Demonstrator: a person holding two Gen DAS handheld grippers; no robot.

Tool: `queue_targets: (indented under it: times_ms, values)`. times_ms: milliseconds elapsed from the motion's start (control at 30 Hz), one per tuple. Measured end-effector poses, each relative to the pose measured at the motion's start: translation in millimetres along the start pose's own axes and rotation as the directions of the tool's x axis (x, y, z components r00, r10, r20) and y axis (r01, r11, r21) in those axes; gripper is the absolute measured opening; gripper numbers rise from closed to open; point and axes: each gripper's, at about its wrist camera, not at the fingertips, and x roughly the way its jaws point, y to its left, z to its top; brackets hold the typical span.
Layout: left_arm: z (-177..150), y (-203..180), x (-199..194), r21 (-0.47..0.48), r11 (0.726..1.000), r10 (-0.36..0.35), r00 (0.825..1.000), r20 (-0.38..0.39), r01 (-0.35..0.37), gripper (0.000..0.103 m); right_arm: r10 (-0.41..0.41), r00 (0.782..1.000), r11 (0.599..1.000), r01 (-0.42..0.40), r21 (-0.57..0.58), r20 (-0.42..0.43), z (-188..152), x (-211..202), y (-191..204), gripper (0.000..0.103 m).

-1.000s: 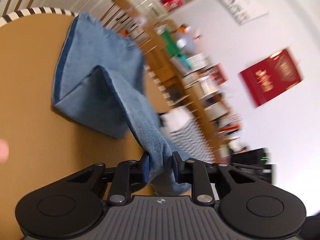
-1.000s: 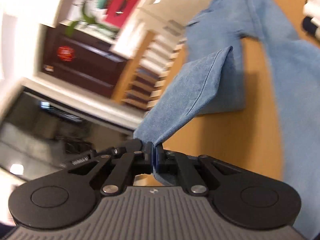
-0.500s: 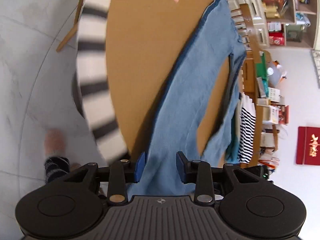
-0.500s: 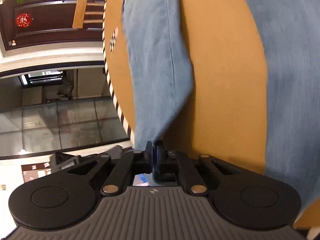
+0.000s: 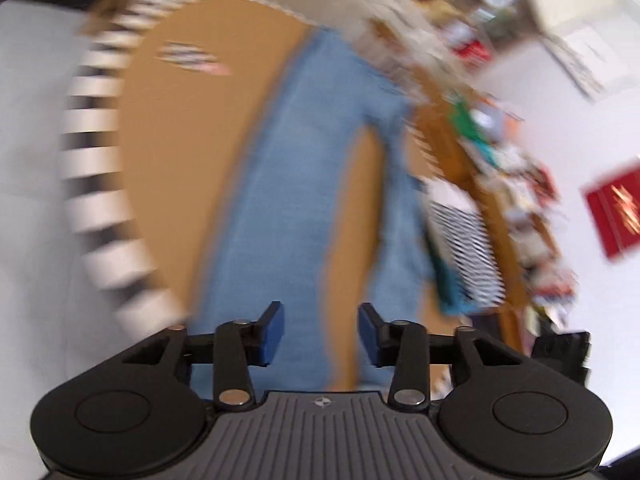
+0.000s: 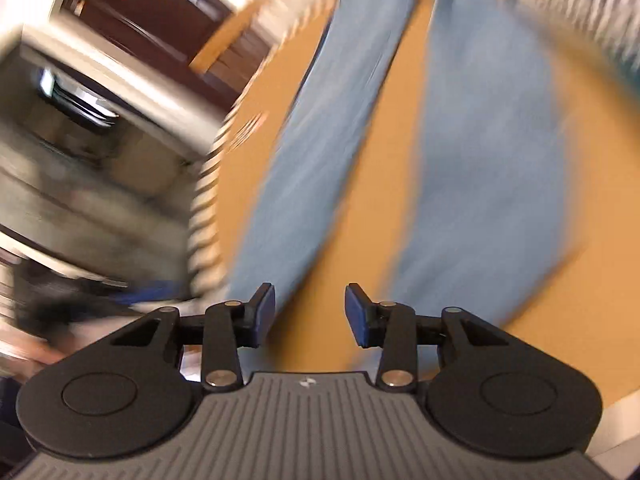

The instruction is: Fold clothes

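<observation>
Light blue jeans [image 5: 288, 184] lie stretched out on the round tan table [image 5: 192, 168], their two legs running toward me with a strip of table between them. My left gripper [image 5: 320, 334] is open and empty above the near end of one leg. In the right wrist view the jeans [image 6: 488, 184] show as two legs, and my right gripper [image 6: 310, 312] is open and empty above the table [image 6: 360, 184] between them. Both views are blurred by motion.
The table has a black-and-white striped rim [image 5: 92, 184]. A striped garment [image 5: 464, 248] hangs by wooden chairs and cluttered shelves [image 5: 500, 152] at the far right. A dark cabinet [image 6: 132, 12] stands beyond the table's left edge.
Both grippers have let go of the jeans legs and opened wide. The legs that were lifted now lie flat on the table, and both cameras are swinging.
</observation>
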Motion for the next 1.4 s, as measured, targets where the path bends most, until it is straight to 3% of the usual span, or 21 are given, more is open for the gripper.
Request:
queue_targets:
  times_ms: [67, 133, 200, 400, 467, 500, 533, 600, 667, 733, 833, 900, 933, 967, 1000, 1033, 1100, 1167, 1233, 1267, 1400]
  values:
    - [-5, -24, 36, 0.077, 0.996, -0.033, 0.997, -0.069, 0.038, 0.051, -0.085, 0.996, 0.995, 0.085, -0.050, -0.008, -2, -6, -8, 0.047]
    - [-14, -43, 81, 0.128, 0.991, -0.020, 0.989, -0.148, 0.039, 0.051, -0.153, 0.988, 0.985, 0.150, -0.084, -0.027, -5, -9, -15, 0.047]
    - [-23, -53, 118, 0.130, 0.991, 0.025, 0.979, -0.202, 0.001, 0.051, -0.151, 0.988, 0.985, 0.148, -0.090, -0.027, -6, -7, -14, 0.048]
    - [-32, -56, 141, 0.151, 0.984, 0.122, 0.972, -0.201, -0.092, 0.069, -0.149, 0.989, 0.988, 0.147, -0.053, -0.021, -3, 4, -16, 0.053]
    - [-33, -56, 147, 0.155, 0.985, 0.103, 0.974, -0.204, -0.072, 0.052, -0.146, 0.989, 0.989, 0.146, -0.030, -0.028, -2, 5, -21, 0.053]
    - [-35, -53, 152, 0.135, 0.990, 0.082, 0.971, -0.226, -0.052, 0.017, -0.153, 0.988, 0.988, 0.153, -0.018, -0.027, -3, 7, -22, 0.053]
    - [-37, -47, 159, 0.098, 0.994, 0.064, 0.966, -0.252, -0.041, 0.006, -0.162, 0.987, 0.987, 0.162, -0.008, -0.024, -4, 8, -23, 0.053]
    - [-35, -40, 174, 0.055, 0.998, 0.031, 0.969, -0.244, -0.018, 0.004, -0.171, 0.985, 0.985, 0.171, 0.008, -0.011, -2, 15, -19, 0.053]
    - [-35, -50, 166, 0.123, 0.992, 0.028, 0.980, -0.199, -0.004, 0.004, -0.167, 0.986, 0.986, 0.166, 0.030, 0.006, 5, 17, -19, 0.056]
    - [-34, -72, 149, 0.267, 0.964, 0.024, 0.991, -0.135, 0.013, 0.004, -0.136, 0.991, 0.990, 0.135, 0.039, 0.023, 16, 19, -13, 0.058]
    - [-40, -115, 116, 0.507, 0.859, -0.041, 0.997, -0.066, 0.068, 0.004, 0.026, 1.000, 0.990, -0.025, 0.136, -0.006, 37, 30, -6, 0.073]
    - [-44, -137, 103, 0.600, 0.796, -0.065, 0.997, -0.046, 0.080, 0.004, 0.151, 0.988, 0.958, -0.136, 0.252, -0.041, 48, 43, -9, 0.075]
    - [-45, -143, 101, 0.616, 0.783, -0.074, 0.996, -0.044, 0.085, 0.004, 0.147, 0.987, 0.964, -0.129, 0.234, -0.060, 51, 48, -6, 0.066]
    - [-45, -144, 101, 0.618, 0.781, -0.075, 0.996, -0.039, 0.083, 0.004, 0.119, 0.990, 0.977, -0.103, 0.184, -0.080, 53, 53, -1, 0.033]
    - [-44, -145, 100, 0.617, 0.783, -0.072, 0.997, -0.033, 0.077, 0.004, 0.064, 0.994, 0.994, -0.055, 0.098, -0.086, 54, 56, 7, 0.014]
    - [-44, -145, 99, 0.611, 0.788, -0.081, 0.996, -0.030, 0.082, 0.004, 0.048, 0.996, 0.998, -0.045, 0.044, -0.072, 53, 53, 12, 0.007]
    - [-42, -145, 93, 0.596, 0.797, -0.105, 0.994, -0.023, 0.098, 0.005, 0.104, 0.994, 0.994, -0.103, 0.045, -0.020, 52, 39, 12, 0.006]
    - [-34, -147, 78, 0.564, 0.811, -0.178, 0.984, -0.013, 0.154, 0.009, 0.223, 0.973, 0.951, -0.231, 0.206, 0.065, 48, 15, -8, 0.006]
    - [-25, -145, 62, 0.514, 0.832, -0.244, 0.970, 0.002, 0.208, 0.032, 0.328, 0.929, 0.836, -0.370, 0.405, 0.171, 30, -9, -40, 0.006]
    - [-21, -141, 57, 0.493, 0.843, -0.252, 0.968, 0.006, 0.217, 0.036, 0.342, 0.918, 0.779, -0.396, 0.486, 0.201, 13, -15, -56, 0.006]
    - [-9, -122, 75, 0.386, 0.910, -0.154, 0.988, -0.016, 0.148, 0.034, 0.213, 0.973, 0.651, -0.210, 0.729, 0.090, -65, -3, -110, 0.007]
